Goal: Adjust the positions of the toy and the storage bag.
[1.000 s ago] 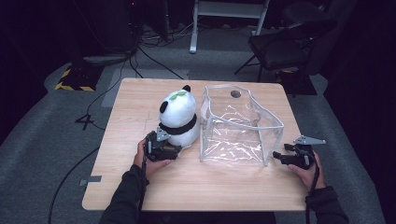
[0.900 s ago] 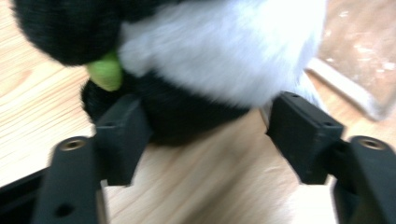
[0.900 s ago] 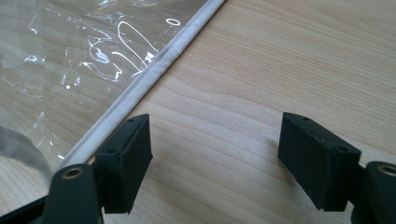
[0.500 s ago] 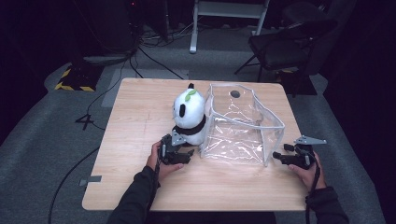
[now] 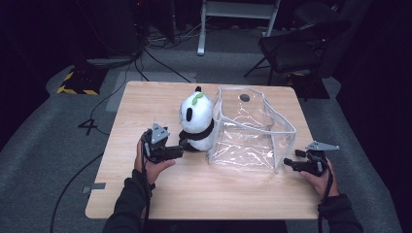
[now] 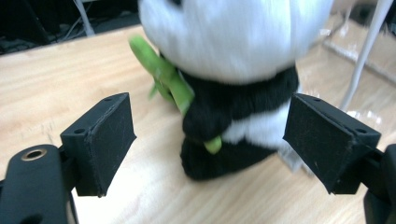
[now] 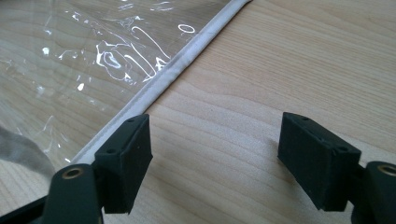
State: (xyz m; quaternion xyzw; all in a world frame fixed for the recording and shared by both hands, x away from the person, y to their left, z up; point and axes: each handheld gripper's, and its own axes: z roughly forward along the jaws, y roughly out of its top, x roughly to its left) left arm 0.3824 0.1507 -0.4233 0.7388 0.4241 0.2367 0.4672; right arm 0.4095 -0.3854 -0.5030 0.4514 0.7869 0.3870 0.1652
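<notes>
A white and black panda plush (image 5: 197, 119) with a green leaf (image 6: 163, 74) stands upright on the wooden table (image 5: 145, 102), touching the left wall of a clear plastic box-shaped bag (image 5: 252, 128). My left gripper (image 5: 180, 151) sits just left of the panda's base. Its jaws have just been opening; in the left gripper view the panda (image 6: 233, 70) is ahead of the wide-apart pads (image 6: 100, 140), which do not touch it. My right gripper (image 5: 291, 162) is open near the bag's front right corner, its jaws over bare wood beside the bag's white seam (image 7: 177, 74).
A small dark spot (image 5: 245, 97) shows at the bag's far side. Bare table lies in front of the bag and the panda. Beyond the table are a black chair (image 5: 296, 46), cables on the grey floor and a yellow-black striped strip (image 5: 73, 90).
The panda was carried right against the bag and now stands upright. The left gripper has let go, opened its jaws and drawn back left and up. The right gripper has not moved.
</notes>
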